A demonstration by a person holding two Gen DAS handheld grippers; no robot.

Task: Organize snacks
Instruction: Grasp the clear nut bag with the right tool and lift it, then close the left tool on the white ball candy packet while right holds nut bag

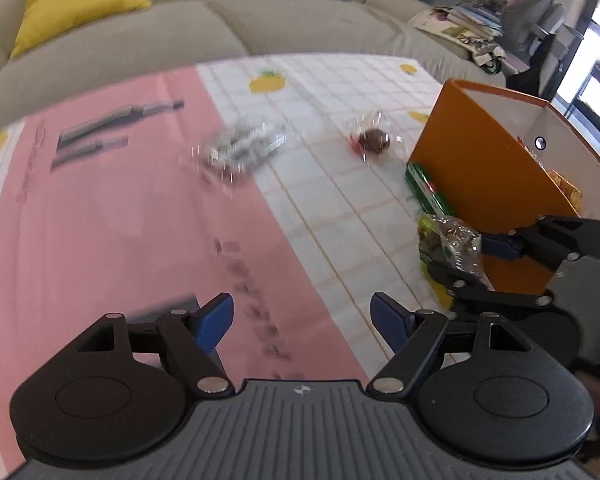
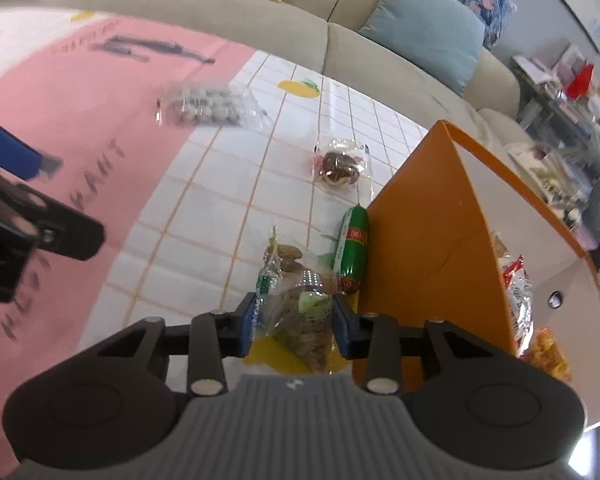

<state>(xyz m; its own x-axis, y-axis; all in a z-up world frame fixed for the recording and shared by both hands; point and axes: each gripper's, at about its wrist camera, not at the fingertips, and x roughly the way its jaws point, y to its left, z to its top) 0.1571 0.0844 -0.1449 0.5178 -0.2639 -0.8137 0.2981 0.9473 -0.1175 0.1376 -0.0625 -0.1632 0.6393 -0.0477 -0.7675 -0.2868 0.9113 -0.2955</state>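
My right gripper [image 2: 294,320] is shut on a clear bag of brown snacks [image 2: 300,304], held beside the orange box [image 2: 428,232]; the same bag shows in the left wrist view [image 1: 448,240]. A green sausage pack [image 2: 354,248] lies against the box wall. A small clear pack with a brown round snack [image 2: 338,166] lies further back. A clear bag of grey balls [image 2: 208,106] lies on the pink part of the cloth. My left gripper [image 1: 302,320] is open and empty above the pink cloth. The box holds several snack packs [image 2: 520,292].
The table wears a pink and white checked cloth [image 1: 300,208]. A beige sofa [image 1: 160,36] with yellow and teal cushions runs along the far edge. Shelves with stacked papers [image 1: 468,12] stand at the right.
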